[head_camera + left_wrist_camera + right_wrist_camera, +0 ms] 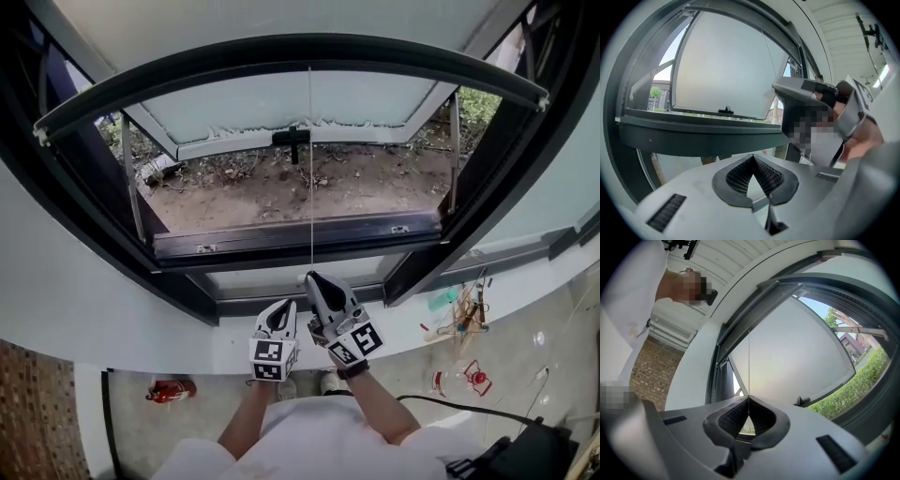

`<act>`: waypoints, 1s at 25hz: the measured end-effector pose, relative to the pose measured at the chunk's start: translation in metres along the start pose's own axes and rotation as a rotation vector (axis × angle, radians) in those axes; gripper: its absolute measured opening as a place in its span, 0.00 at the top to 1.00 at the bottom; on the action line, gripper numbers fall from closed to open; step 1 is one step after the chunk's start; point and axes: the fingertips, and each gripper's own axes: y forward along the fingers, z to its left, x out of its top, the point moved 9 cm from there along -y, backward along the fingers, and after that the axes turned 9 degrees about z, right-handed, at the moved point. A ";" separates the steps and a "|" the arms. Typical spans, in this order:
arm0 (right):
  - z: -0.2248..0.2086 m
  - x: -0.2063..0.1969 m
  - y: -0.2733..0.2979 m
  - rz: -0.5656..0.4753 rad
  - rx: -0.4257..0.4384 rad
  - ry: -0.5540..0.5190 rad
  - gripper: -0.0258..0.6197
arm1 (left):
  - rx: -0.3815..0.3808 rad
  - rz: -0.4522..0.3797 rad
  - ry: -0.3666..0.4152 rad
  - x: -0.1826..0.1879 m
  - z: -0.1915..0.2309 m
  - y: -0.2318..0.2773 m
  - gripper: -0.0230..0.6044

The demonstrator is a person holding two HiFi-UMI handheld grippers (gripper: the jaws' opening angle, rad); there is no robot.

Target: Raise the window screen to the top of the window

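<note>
Head view: right gripper (310, 277) clamps the pull cord (310, 169).
Left gripper (283, 307) closed on nothing, just beside it, under the open window (300, 239).

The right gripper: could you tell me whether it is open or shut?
Shut: the right gripper pinches the thin cord between touching jaw tips.

Left gripper (284, 306) beside right gripper (310, 277); cord (310, 169) above
</note>
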 end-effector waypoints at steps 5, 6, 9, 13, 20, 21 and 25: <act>0.003 0.018 0.002 -0.043 0.001 -0.005 0.96 | -0.014 -0.001 0.010 0.002 -0.003 0.002 0.96; 0.004 0.022 0.002 -0.050 0.001 -0.007 0.96 | -0.015 0.000 0.013 0.002 -0.003 0.003 0.96; 0.007 0.033 0.003 -0.070 0.007 -0.004 0.96 | -0.020 0.004 0.009 0.001 -0.004 0.003 0.96; 0.011 0.047 0.003 -0.115 0.012 -0.004 0.96 | -0.031 -0.004 -0.022 0.004 -0.003 0.004 0.96; 0.019 0.074 0.004 -0.182 0.028 0.020 0.96 | -0.071 -0.033 -0.079 0.012 -0.005 0.004 0.96; 0.019 0.080 0.004 -0.195 0.037 0.027 0.96 | -0.076 -0.034 -0.085 0.013 -0.006 0.005 0.96; 0.026 0.112 0.011 -0.232 0.042 -0.041 0.96 | -0.072 -0.029 -0.090 0.014 -0.002 0.008 0.96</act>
